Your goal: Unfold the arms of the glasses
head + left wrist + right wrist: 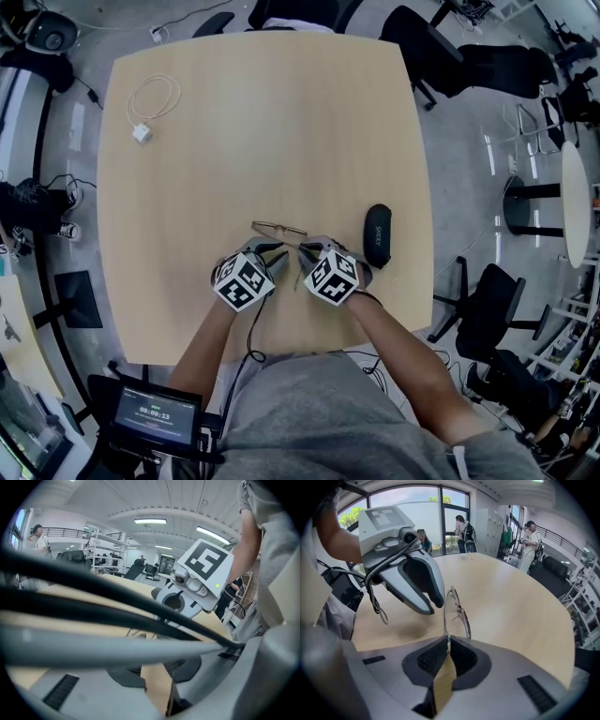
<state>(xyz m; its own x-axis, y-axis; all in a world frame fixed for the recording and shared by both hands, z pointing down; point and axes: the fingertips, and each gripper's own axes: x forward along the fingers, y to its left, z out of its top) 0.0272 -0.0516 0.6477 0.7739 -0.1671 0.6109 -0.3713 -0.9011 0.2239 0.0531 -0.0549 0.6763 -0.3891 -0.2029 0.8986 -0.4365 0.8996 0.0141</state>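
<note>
Your right gripper (446, 641) is clenched on 1 thin arm of the glasses (461, 616), which rest on the table (511, 597). Your left gripper (437, 605) looks closed and empty, just beside the frame.

A light wooden table (262, 122) with rounded corners stands on a grey floor (469, 150), with black office chairs (497, 309) around it. On its right part lies a closed black glasses case (377, 235); near its far left corner lies a coiled white cable with a plug (141, 133).
</note>
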